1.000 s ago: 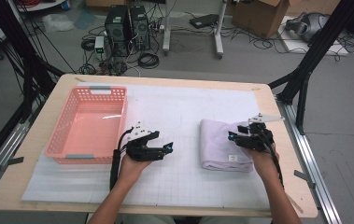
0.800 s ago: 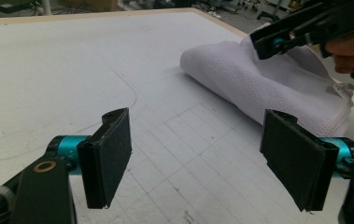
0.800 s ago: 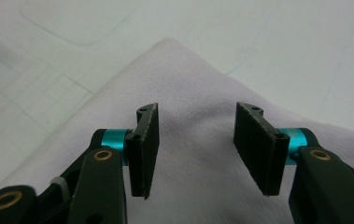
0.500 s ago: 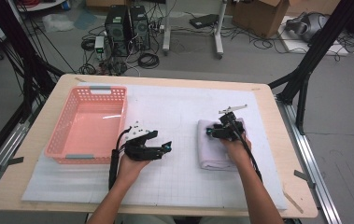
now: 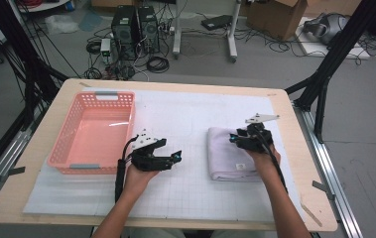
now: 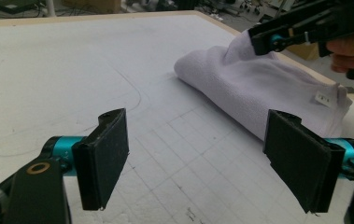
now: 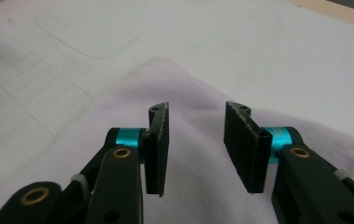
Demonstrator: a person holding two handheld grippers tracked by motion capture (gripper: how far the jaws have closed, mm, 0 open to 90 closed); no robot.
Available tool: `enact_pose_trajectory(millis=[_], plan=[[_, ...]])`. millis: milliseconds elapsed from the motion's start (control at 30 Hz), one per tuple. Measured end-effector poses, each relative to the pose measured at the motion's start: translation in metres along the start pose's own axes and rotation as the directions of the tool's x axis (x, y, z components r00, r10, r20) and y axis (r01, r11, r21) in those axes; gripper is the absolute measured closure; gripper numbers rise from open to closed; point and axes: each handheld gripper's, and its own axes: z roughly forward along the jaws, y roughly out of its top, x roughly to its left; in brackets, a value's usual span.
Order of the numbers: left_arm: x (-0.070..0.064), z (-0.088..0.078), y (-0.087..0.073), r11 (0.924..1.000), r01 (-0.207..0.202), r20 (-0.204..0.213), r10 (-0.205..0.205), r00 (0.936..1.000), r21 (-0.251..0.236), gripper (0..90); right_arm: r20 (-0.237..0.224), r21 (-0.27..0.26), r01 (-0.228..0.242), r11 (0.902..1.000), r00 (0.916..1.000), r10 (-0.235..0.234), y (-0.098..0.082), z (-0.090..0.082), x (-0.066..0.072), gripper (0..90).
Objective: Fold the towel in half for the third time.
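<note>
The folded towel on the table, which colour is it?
The towel is pale lilac, nearly white; the left gripper view shows it best.

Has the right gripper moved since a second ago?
Yes. The right gripper moved left from the towel's right edge to over its far end, toward the basket; its jaws have been closing.

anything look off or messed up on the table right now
Nothing stands out. The folded towel lies flat on the white mat, and the pink basket sits upright on the mat's left side. The right claw is over the towel, its jaws just closing.
</note>
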Motion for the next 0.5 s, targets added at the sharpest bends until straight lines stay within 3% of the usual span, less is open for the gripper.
enact_pose_trajectory(millis=[133, 333, 500], plan=[[-0.001, 0.001, 0.0, 1.0, 0.002, 0.002, -0.002, 1.0, -0.001, 20.3, 0.03, 0.04, -0.001, 0.9992, 0.9996, 0.0, -0.022, -0.015, -0.013, 67.0], [-0.003, 0.002, 0.0, 1.0, -0.001, 0.006, 0.001, 1.0, -0.007, 19.1, 0.023, 0.085, -0.041, 0.9956, 0.999, 0.04, -0.056, -0.022, -0.025, 70.6], [-0.005, 0.002, -0.001, 0.9999, 0.006, 0.015, -0.006, 0.9999, -0.011, 18.4, 0.055, 0.057, -0.085, 0.9947, 0.9951, 0.082, -0.078, -0.032, -0.033, 71.2]])
